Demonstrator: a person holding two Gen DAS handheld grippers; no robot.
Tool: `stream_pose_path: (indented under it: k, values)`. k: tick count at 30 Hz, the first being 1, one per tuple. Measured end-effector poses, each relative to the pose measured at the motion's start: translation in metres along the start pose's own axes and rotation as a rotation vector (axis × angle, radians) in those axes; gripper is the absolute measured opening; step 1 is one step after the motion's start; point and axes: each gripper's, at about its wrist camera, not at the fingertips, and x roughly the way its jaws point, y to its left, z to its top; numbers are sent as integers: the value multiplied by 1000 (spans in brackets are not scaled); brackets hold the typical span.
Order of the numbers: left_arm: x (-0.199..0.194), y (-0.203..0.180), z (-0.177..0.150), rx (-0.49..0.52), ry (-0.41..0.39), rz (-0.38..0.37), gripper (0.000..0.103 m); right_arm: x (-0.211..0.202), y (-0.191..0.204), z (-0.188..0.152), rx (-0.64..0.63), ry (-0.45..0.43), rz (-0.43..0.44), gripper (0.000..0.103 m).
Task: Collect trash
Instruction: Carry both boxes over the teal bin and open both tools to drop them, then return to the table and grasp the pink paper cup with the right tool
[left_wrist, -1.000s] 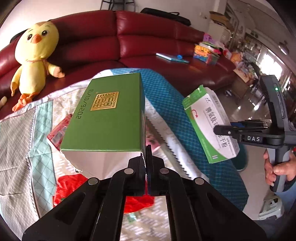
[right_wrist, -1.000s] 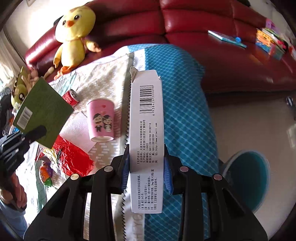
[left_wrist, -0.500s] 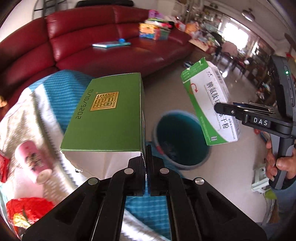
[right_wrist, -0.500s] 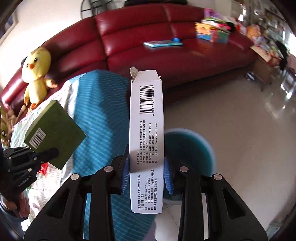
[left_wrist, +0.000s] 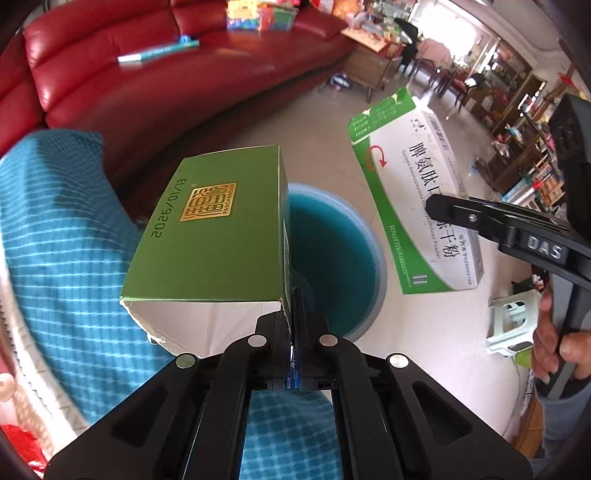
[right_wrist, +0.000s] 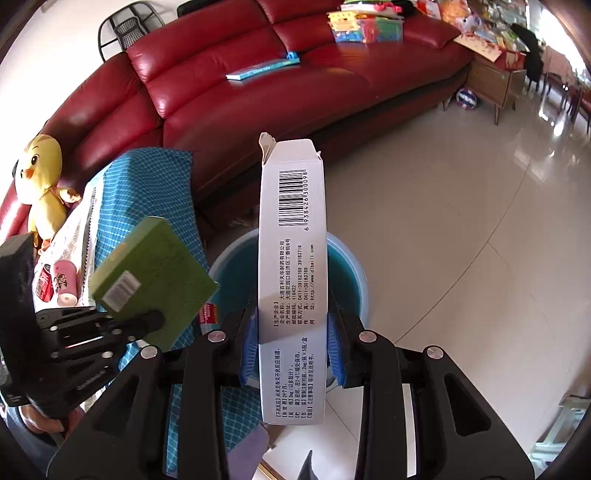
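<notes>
My left gripper (left_wrist: 295, 317) is shut on the wall of an open green box (left_wrist: 218, 229) and holds it in the air beside the blue bin (left_wrist: 351, 251), over its left rim. It also shows in the right wrist view (right_wrist: 151, 280). My right gripper (right_wrist: 291, 332) is shut on a white and green medicine box (right_wrist: 291, 266) and holds it upright above the bin (right_wrist: 347, 273). That box shows in the left wrist view (left_wrist: 413, 184), held by the right gripper (left_wrist: 443, 210) to the right of the bin.
A table with a blue checked cloth (left_wrist: 55, 229) lies left of the bin. A pink cup (right_wrist: 66, 284) and a red can (right_wrist: 44, 286) lie on it. A red sofa (right_wrist: 295, 85) stands behind. A small white stool (left_wrist: 513, 325) stands on the tiled floor.
Both grippers have swung right, away from the table, with their boxes. The bin has come nearer and now lies under and between the two boxes.
</notes>
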Motion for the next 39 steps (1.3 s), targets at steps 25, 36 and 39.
stream_pose_path:
  k: [25,36,39]
  values:
    - [20,16,-4,-91,4,64,85,37,14,3,-24,73,3,30]
    - [4,28,-16,-125,-19,62,91,48,39,8,-54,85,14,61]
    - [3,33,-20,-135,-16,56,91,48,37,8,-53,87,-10,68]
